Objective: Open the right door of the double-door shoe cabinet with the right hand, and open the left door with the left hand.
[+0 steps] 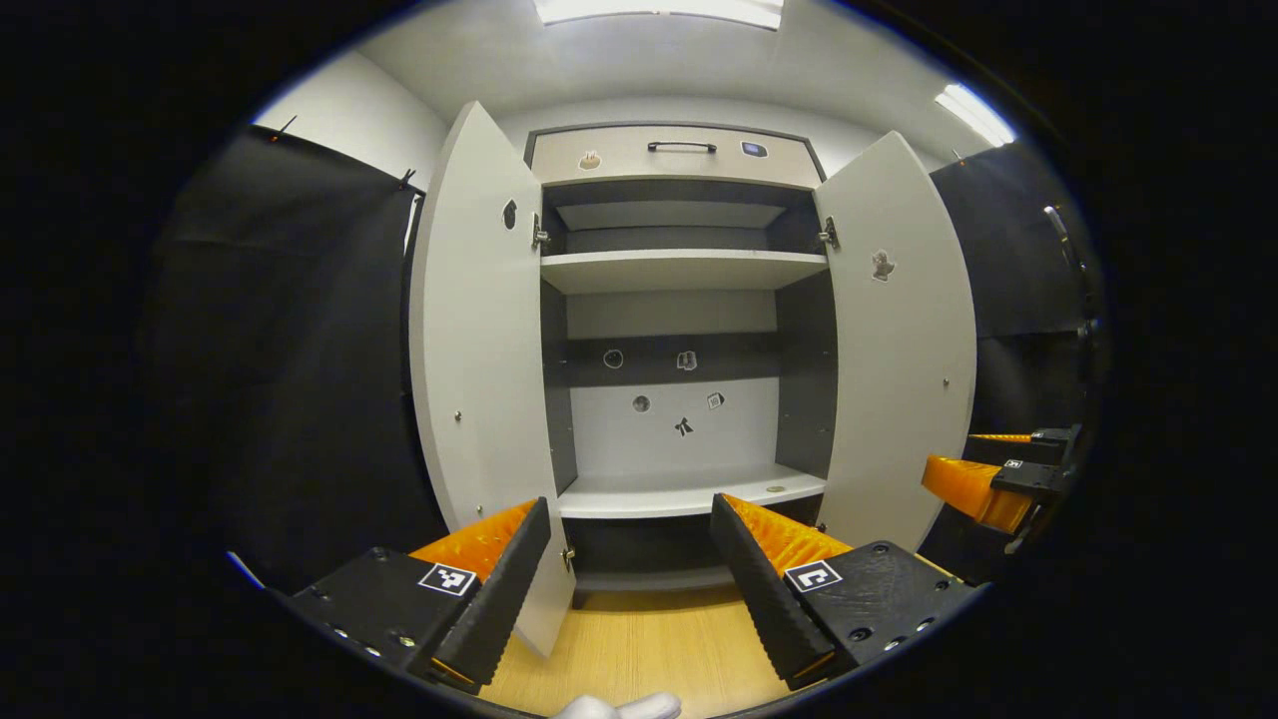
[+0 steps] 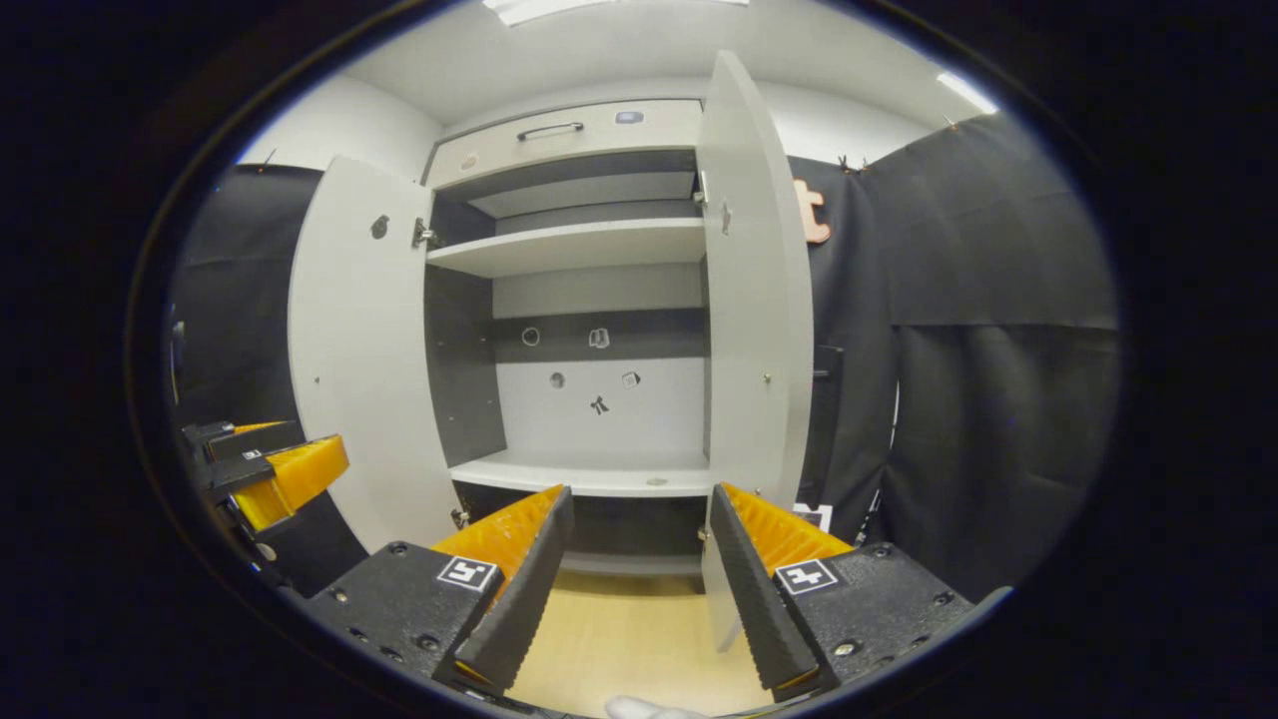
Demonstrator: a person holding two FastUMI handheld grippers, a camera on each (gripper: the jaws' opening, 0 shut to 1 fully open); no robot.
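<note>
The shoe cabinet (image 1: 684,330) stands straight ahead, far from both claws, with its tall left door (image 1: 479,359) and right door (image 1: 904,340) swung wide open. The job looks done. The left gripper (image 1: 629,569) is spread wide, holding nothing, nearer the left door. The right gripper (image 2: 639,569) is spread too, low by the right door's near edge.

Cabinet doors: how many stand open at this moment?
2. The left door is swung out on the cabinet's left side, the right door on its right. Both shelves inside are exposed. The drawer above stays shut.
</note>
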